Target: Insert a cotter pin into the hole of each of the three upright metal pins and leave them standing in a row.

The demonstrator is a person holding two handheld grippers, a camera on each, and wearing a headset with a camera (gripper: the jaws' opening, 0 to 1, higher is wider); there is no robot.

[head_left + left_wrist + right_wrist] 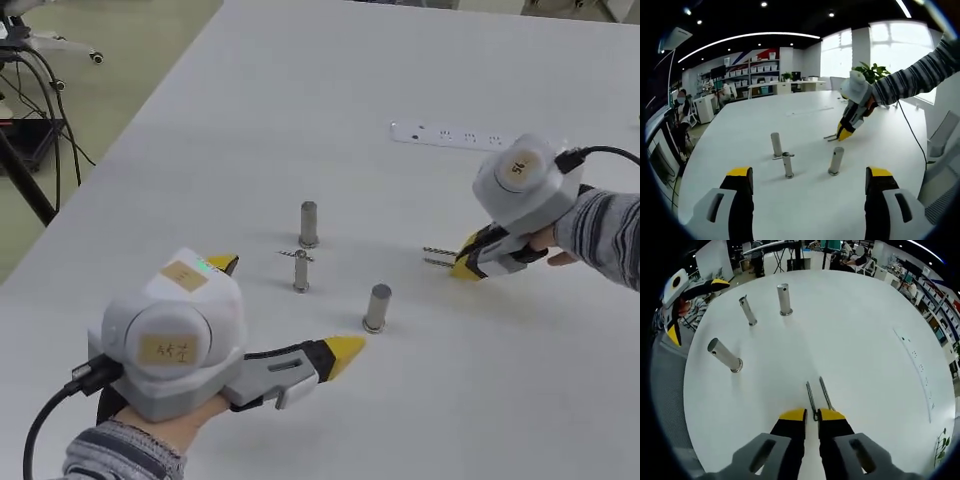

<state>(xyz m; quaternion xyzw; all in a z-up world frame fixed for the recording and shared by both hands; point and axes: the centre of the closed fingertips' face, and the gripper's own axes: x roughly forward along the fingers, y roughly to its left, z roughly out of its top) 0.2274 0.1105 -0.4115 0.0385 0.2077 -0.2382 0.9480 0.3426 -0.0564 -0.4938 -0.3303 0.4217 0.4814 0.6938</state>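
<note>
Far pin, middle pin, near-right pin stand close together; gaps between narrow. Inserted cotter pin juts sideways through middle pin. Bare tabletop all round cluster. Left claw near, right claw with held cotter pin right, both clear of pins. Power strip far right.

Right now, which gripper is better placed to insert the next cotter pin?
Right. The right gripper is shut on a cotter pin not far from a bare metal pin; the left gripper is open and holds nothing.

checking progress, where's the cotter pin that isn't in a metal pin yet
The loose cotter pin is clamped in the right hand-held gripper. In the head view it sits on the right side, nearest the front metal pin.
</note>
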